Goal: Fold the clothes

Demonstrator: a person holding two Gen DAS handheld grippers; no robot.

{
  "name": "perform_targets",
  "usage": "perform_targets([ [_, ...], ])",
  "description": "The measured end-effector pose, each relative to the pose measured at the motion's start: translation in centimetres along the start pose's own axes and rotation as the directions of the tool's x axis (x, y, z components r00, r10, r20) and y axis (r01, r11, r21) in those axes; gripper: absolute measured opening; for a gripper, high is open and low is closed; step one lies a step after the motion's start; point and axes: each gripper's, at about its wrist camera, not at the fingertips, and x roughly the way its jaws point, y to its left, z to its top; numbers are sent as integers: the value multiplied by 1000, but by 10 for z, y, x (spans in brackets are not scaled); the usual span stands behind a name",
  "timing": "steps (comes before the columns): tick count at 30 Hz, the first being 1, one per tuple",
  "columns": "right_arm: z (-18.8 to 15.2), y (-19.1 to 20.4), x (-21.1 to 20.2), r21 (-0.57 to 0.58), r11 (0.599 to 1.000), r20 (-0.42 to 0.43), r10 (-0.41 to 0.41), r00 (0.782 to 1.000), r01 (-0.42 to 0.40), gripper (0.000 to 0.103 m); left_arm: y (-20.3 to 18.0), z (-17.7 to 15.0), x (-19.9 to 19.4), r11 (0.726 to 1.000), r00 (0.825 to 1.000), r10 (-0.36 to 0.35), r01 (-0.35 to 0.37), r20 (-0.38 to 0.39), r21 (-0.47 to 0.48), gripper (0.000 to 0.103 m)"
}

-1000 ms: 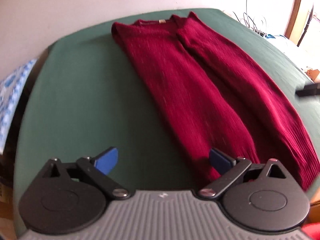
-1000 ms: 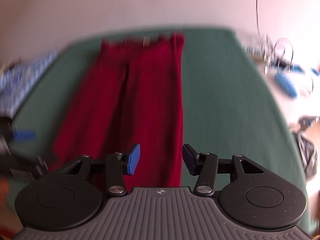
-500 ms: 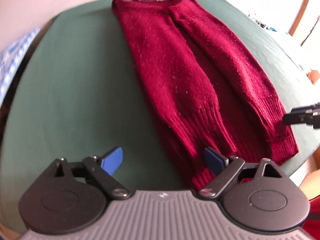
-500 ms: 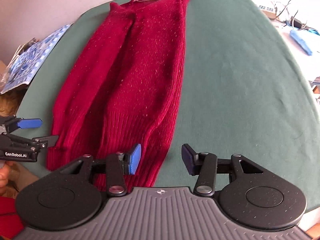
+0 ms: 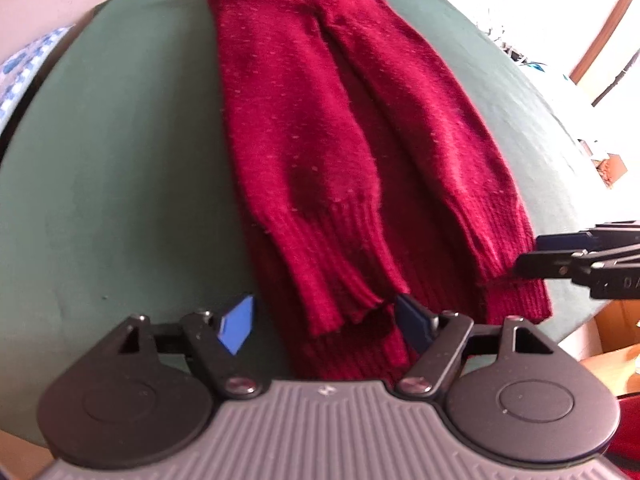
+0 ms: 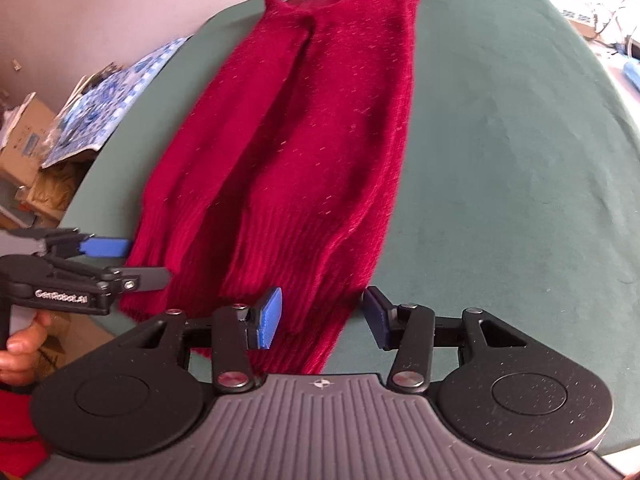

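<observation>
In the left wrist view, the left gripper (image 5: 326, 322) tips down over the near end of the red sweater (image 5: 340, 128). Its fingers are closing. One ribbed cuff (image 5: 340, 304) and the hem lie between them, but the blue pads do not press the wool yet. The sweater lies long and flat on the green desk (image 5: 120, 160), its collar far off at 12 o'clock and both sleeves folded over the front. At 3 o'clock the right gripper (image 5: 524, 256) pokes in by the sweater's right bottom corner. There is a wide bare green space from 7 to 11 o'clock. The desk edge curves close by at 4 o'clock.

In the right wrist view, the right gripper (image 6: 322, 318) also tips down. Its fingers are partly apart and not squeezing; the sweater's (image 6: 320, 120) right bottom edge lies between them. At 9 o'clock the left gripper (image 6: 146, 262) reaches to the left bottom corner, and a hand (image 6: 20, 348) holds it at 8 o'clock. The desk (image 6: 520, 160) is bare from 1 to 4 o'clock. A blue patterned cloth (image 6: 108, 104) and cardboard boxes (image 6: 24, 140) sit past the desk edge at 10 o'clock. A pale wall (image 6: 120, 0) is behind.
</observation>
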Motion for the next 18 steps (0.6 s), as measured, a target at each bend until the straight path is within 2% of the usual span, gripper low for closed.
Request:
perform_targets([
  [5,1,5,2,11,1000,-15,8,1000,-8,50,1,0,1,999,1000,-30,30,1,18,84],
  [9,3,3,3,60,998,-23,8,1000,-7,50,12,6,3,996,996,-85,86,12,-32,88],
  [12,7,-4,6,157,988,3,-8,1000,8,45,14,15,9,993,994,-111,112,21,-46,89],
  [15,16,-12,12,251,968,17,11,1000,-15,45,15,22,15,994,994,-105,106,40,-37,89],
  [18,20,-9,17,261,965,47,-6,999,-6,45,14,26,19,994,992,-109,111,56,-21,93],
])
